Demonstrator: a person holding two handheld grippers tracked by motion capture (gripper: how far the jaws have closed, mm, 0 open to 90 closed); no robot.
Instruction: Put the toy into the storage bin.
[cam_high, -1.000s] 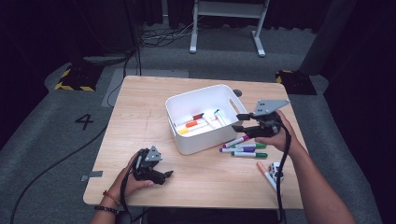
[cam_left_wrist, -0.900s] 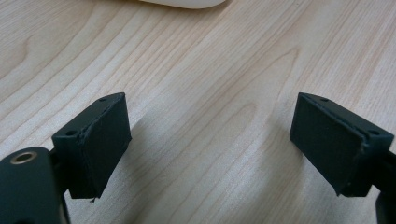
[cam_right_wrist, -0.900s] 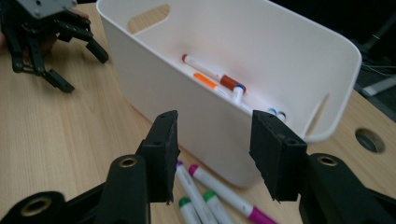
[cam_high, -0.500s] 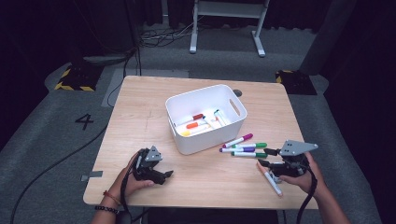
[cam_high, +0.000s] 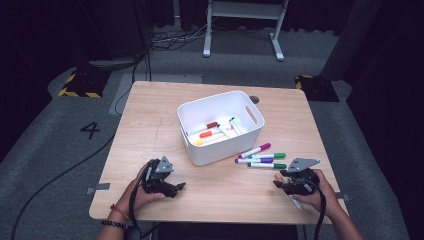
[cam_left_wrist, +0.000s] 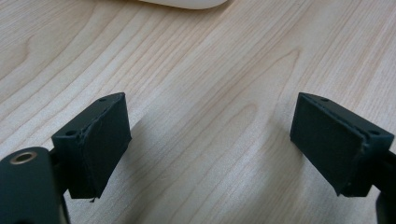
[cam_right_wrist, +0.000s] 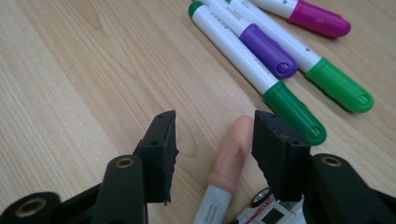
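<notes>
Peach-capped marker (cam_right_wrist: 229, 154), lying right of the white bin (cam_high: 220, 125) near the table's front edge, is straddled by the open right gripper (cam_right_wrist: 212, 140), so closing is judged next, while the left gripper (cam_left_wrist: 210, 140) is held open, empty.

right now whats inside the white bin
Inside the white bin lie several markers: one with a red cap, one orange, one yellow, and a few paler ones. The near wall hides whatever lies closest to it.

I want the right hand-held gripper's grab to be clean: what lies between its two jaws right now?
In the right gripper view, a peach-capped marker lies on the table between the open jaws of the right hand-held gripper, untouched.
</notes>
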